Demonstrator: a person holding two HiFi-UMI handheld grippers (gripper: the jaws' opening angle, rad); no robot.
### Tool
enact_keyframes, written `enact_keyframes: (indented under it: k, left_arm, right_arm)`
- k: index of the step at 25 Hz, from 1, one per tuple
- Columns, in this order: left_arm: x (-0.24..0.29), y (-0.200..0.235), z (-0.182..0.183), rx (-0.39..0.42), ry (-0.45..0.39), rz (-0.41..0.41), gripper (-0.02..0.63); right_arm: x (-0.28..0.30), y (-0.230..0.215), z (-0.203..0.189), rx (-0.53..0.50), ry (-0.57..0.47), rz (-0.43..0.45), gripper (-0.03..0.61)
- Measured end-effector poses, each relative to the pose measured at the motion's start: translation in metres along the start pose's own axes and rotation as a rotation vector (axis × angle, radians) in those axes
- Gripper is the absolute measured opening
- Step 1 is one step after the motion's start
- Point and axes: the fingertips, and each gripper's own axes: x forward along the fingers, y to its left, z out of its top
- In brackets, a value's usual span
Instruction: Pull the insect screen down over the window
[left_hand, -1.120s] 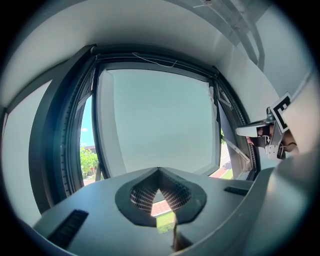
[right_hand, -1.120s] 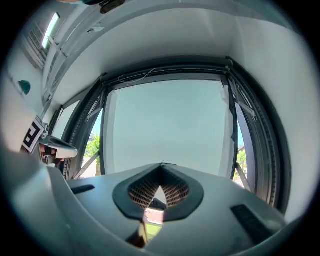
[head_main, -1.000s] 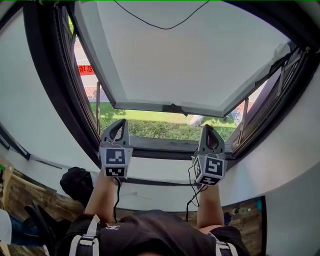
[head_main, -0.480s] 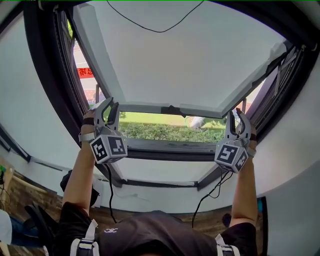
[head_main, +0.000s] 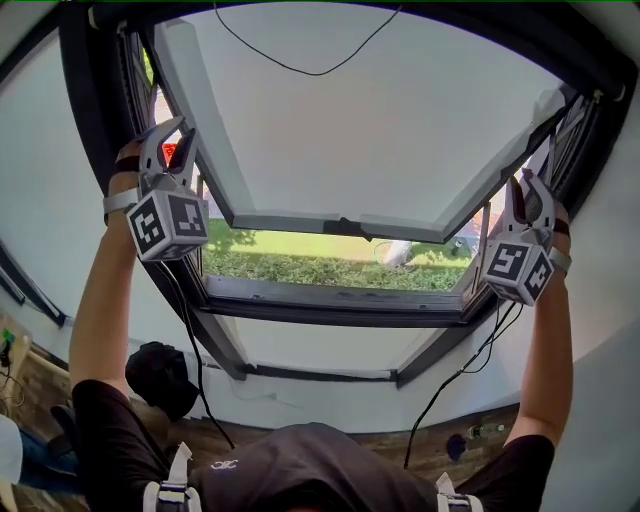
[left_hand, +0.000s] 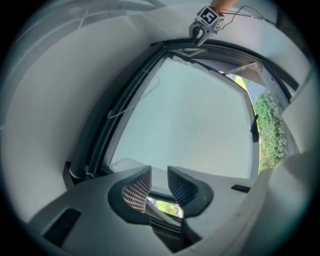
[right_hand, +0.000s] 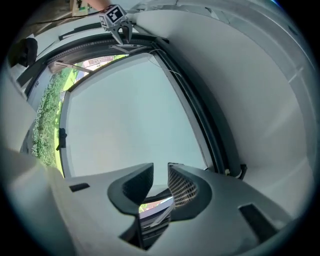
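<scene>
A pale panel (head_main: 370, 120) in a white frame fills most of the window opening. A small dark tab (head_main: 343, 222) sits mid-way on its lower rail, with grass and hedge showing below. My left gripper (head_main: 172, 135) is raised against the dark left side frame (head_main: 110, 120), near the panel's upper left corner. Its jaws are open around nothing (left_hand: 159, 180). My right gripper (head_main: 530, 185) is up at the right side frame, also open and empty (right_hand: 161, 177). Each gripper view shows the other gripper far off: the right one (left_hand: 198, 36), the left one (right_hand: 123, 34).
A thin black cord (head_main: 300, 68) loops across the top of the panel. White wall (head_main: 40, 200) surrounds the dark frame. A black bag (head_main: 160, 375) lies on the wooden floor at lower left. Cables (head_main: 460, 375) hang from both grippers.
Both grippers have risen from the lower sill and spread apart to the window's side frames. Their jaws, tips together a second ago, now stand parted.
</scene>
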Motion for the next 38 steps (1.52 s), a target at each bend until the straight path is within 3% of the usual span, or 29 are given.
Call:
enact_keyframes:
  k: [6, 14, 20, 23, 30, 38]
  left_arm:
    - [0.029, 0.091, 0.014, 0.041, -0.007, 0.05, 0.117]
    - [0.057, 0.148, 0.02, 0.119, 0.033, 0.064, 0.117]
    - [0.061, 0.164, 0.025, 0.139, 0.024, 0.08, 0.072]
    - [0.056, 0.167, 0.027, 0.135, 0.012, 0.096, 0.107]
    - [0.069, 0.163, 0.021, 0.192, 0.06, 0.051, 0.082]
    - [0.068, 0.166, 0.019, 0.185, 0.075, -0.004, 0.051]
  right_arm:
    - [0.028, -0.071, 0.01, -0.017, -0.004, -0.041, 0.103]
    - [0.06, -0.129, 0.017, 0.001, 0.004, -0.08, 0.103]
    - [0.07, -0.146, 0.021, -0.005, 0.012, -0.086, 0.112]
    - [0.074, -0.154, 0.022, 0.003, 0.016, -0.085, 0.112]
    - [0.084, -0.171, 0.024, -0.004, 0.034, -0.099, 0.112]
    - [0.096, -0.174, 0.03, -0.042, 0.062, -0.055, 0.096]
